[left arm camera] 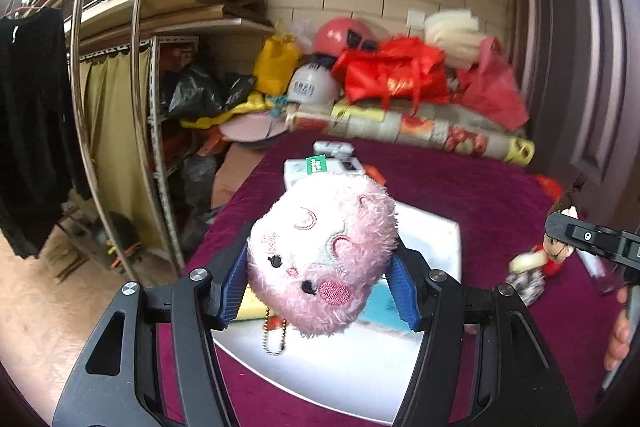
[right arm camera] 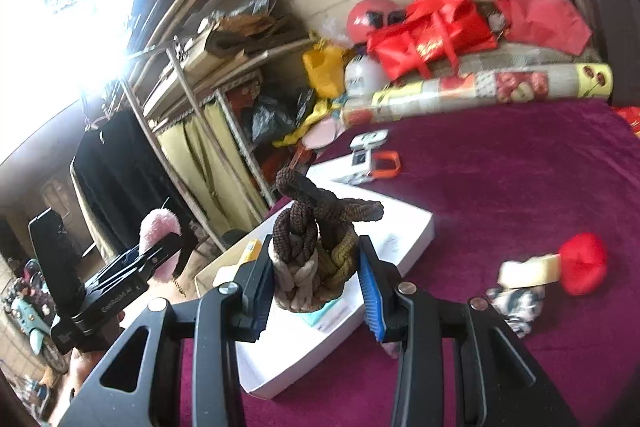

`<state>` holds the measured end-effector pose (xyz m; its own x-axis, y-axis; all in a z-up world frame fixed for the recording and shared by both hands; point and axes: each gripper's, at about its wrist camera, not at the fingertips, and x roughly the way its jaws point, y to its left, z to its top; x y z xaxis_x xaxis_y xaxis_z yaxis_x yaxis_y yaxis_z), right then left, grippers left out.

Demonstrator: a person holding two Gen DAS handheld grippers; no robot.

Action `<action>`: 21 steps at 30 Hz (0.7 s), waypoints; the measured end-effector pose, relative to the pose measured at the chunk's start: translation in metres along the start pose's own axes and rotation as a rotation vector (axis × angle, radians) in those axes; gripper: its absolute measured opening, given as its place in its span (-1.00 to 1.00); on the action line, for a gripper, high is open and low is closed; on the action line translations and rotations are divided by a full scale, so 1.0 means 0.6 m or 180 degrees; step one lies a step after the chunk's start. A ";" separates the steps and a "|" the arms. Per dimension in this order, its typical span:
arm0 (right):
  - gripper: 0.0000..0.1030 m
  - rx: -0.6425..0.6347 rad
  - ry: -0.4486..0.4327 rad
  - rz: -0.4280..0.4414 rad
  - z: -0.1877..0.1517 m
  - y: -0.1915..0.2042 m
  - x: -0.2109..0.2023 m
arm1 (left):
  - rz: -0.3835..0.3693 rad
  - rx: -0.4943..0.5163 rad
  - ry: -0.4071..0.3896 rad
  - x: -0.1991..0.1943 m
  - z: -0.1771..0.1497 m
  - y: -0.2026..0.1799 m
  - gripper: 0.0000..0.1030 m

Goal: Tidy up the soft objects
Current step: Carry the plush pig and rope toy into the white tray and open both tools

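My left gripper (left arm camera: 318, 279) is shut on a fluffy pink plush toy (left arm camera: 324, 239) with an embroidered face; a ball chain hangs under it. It hovers over a white tray (left arm camera: 432, 239) on the maroon cloth. My right gripper (right arm camera: 316, 287) is shut on a braided brown and tan rope toy (right arm camera: 316, 227), above the same tray (right arm camera: 416, 227). The right wrist view shows the left gripper (right arm camera: 132, 267) with the pink plush (right arm camera: 158, 227) at the left. A red and cream soft toy (right arm camera: 560, 267) and a patterned black and white piece (right arm camera: 516, 303) lie on the cloth to the right.
Teal (left arm camera: 380, 307) and yellow (left arm camera: 252, 303) items lie in the tray. White devices (left arm camera: 324, 167) sit at the cloth's far end. A rolled patterned mat (left arm camera: 400, 127) and red bags (left arm camera: 392, 75) line the wall. A metal clothes rack (left arm camera: 80, 67) and shelving stand left.
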<state>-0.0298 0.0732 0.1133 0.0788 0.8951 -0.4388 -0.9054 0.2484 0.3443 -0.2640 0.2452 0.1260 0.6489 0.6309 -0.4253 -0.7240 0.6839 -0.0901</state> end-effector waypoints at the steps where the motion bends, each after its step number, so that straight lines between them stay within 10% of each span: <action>1: -0.26 -0.0008 0.0071 0.0023 -0.002 0.005 0.017 | 0.0026 0.0027 0.0038 0.014 -0.002 0.000 0.19; 15: -0.16 -0.0009 0.0445 -0.0070 -0.024 0.022 0.193 | 0.0379 0.0180 0.0281 0.156 0.005 0.001 0.44; 17: 0.17 -0.0146 0.0398 -0.0204 -0.026 0.027 0.206 | 0.0521 0.0216 0.0250 0.160 0.003 0.006 1.00; 19: 0.90 -0.0211 0.0279 -0.0300 -0.030 0.028 0.203 | 0.0652 0.0198 0.0199 0.156 0.001 0.018 1.00; 21: 1.00 -0.0239 0.0202 -0.0296 -0.033 0.027 0.196 | 0.0685 0.0156 0.0170 0.150 0.000 0.027 1.00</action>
<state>-0.0435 0.1752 0.0511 0.1393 0.8438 -0.5183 -0.9244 0.2985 0.2376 -0.2173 0.3132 0.0861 0.4666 0.7448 -0.4770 -0.8313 0.5535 0.0512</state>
